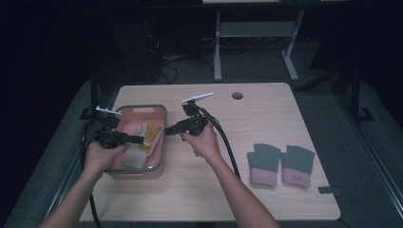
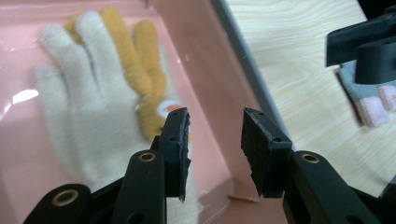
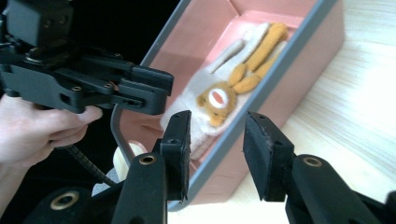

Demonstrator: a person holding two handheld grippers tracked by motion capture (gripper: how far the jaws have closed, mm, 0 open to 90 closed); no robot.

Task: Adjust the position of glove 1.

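Left hand-held gripper (image 2: 215, 135) gapes empty over the cream glove (image 2: 79, 107) in the pink bin (image 2: 205, 60) — right hand-held gripper (image 3: 217, 140) likewise spread, straddling its rim.

Grey gloves (image 2: 369, 100) behind claw, blurred

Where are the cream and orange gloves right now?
The cream and orange gloves lie inside the pink bin at the table's left in the high view, between the left gripper and right gripper.

Surface: light wooden table (image 1: 199, 190) — round cable hole (image 1: 237, 95) near its far edge.
Left part: pink basket (image 1: 162, 142) with grey rim, standing on the wood.
Right part: pair of grey-and-pink gloves (image 1: 280, 165) — flat, side by side, touching.
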